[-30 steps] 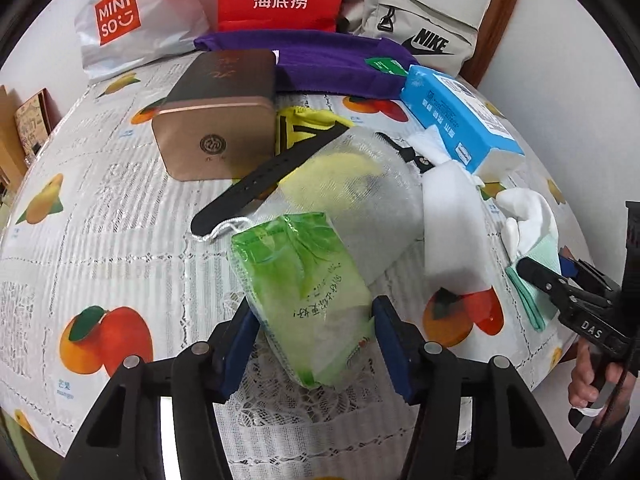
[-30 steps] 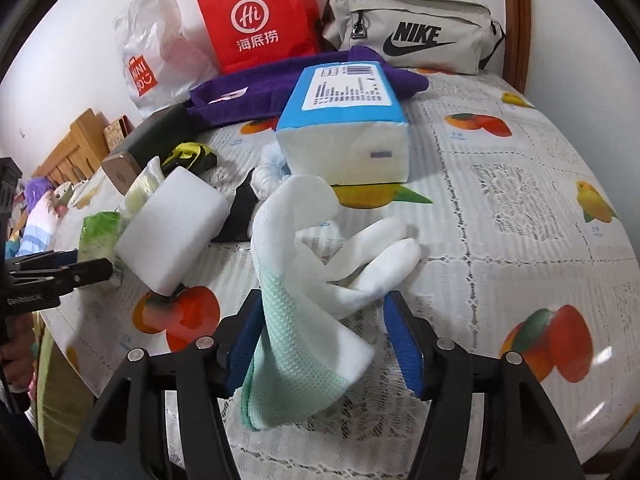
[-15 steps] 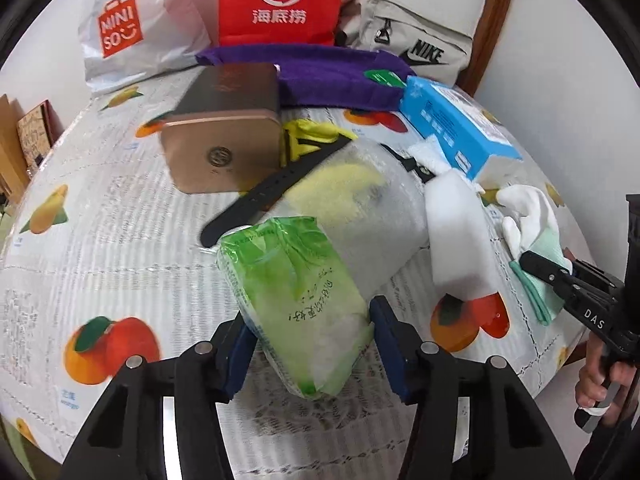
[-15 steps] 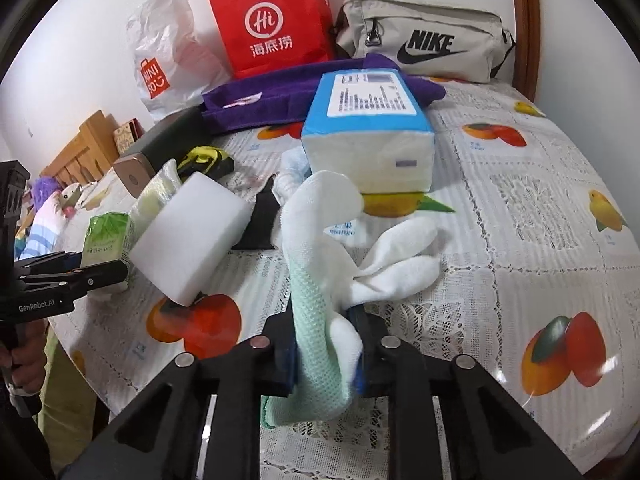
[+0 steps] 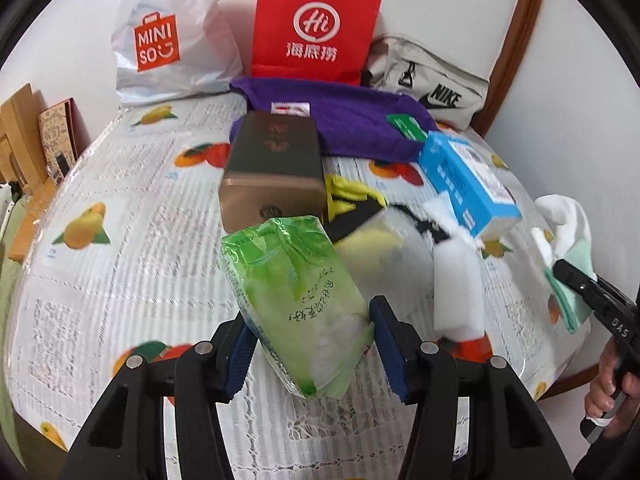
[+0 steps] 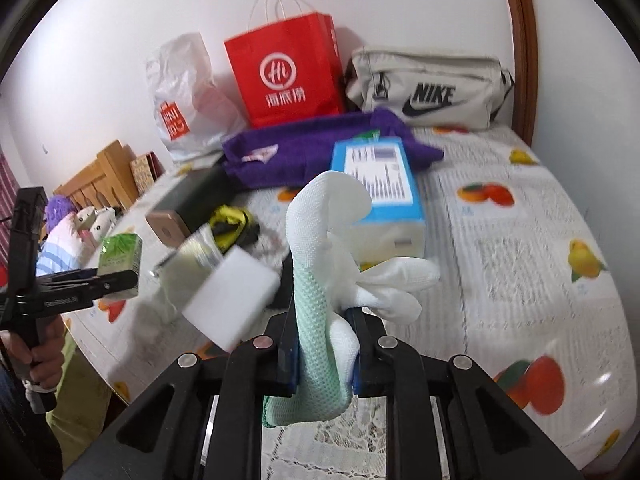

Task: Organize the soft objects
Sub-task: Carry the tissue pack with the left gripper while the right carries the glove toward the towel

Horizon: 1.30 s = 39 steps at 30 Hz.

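Observation:
My left gripper (image 5: 310,344) is shut on a green tissue pack (image 5: 296,304) and holds it tilted above the fruit-print tablecloth (image 5: 120,240). My right gripper (image 6: 324,348) is shut on a white and mint glove (image 6: 324,280), which hangs lifted off the table with its fingers drooping to the right. From the left wrist view the glove (image 5: 568,232) and the right gripper (image 5: 592,292) appear at the far right edge. A white foam block (image 6: 230,294) and a bubble-wrapped yellow item (image 5: 376,248) lie between the two grippers.
A bronze tin (image 5: 272,172), blue tissue box (image 5: 468,184), black strap (image 5: 352,220) and yellow-black item (image 5: 348,192) crowd the table middle. Purple cloth (image 5: 352,120), red paper bag (image 5: 316,28), white Miniso bag (image 5: 168,40) and grey Nike pouch (image 6: 428,88) line the wall.
The right jaws closed on the glove and raised it off the table. The left gripper lifted the green tissue pack higher above the cloth.

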{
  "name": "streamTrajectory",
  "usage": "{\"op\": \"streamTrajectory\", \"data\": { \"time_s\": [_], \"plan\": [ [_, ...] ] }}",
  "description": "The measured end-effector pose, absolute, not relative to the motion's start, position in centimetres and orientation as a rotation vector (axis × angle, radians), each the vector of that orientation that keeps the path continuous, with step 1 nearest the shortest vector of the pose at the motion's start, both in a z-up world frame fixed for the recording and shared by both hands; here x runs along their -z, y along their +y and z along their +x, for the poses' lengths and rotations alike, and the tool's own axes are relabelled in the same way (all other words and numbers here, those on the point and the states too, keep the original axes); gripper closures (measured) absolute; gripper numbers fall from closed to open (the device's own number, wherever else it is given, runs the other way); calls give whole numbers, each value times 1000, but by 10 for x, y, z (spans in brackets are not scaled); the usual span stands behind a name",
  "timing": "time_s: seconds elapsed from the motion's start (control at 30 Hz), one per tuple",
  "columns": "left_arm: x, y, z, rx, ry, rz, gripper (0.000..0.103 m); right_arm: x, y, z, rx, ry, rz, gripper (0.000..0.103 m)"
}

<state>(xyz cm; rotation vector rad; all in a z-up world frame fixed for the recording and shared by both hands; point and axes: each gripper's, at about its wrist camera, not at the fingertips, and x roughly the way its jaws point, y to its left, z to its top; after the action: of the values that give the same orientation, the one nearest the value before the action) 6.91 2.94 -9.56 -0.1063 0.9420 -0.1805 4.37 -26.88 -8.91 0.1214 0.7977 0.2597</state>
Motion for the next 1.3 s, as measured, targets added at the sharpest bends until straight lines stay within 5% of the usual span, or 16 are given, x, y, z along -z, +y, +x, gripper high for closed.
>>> {"op": "streamTrajectory", "data": {
  "time_s": [0.6,1.3],
  "plan": [
    [48,33,126,137,894,-141,50,28,-248,116,-359,722,111,85],
    [47,31,226,108,905,-155,50,36,-239,226,-383,747,111,85]
  ]
}}
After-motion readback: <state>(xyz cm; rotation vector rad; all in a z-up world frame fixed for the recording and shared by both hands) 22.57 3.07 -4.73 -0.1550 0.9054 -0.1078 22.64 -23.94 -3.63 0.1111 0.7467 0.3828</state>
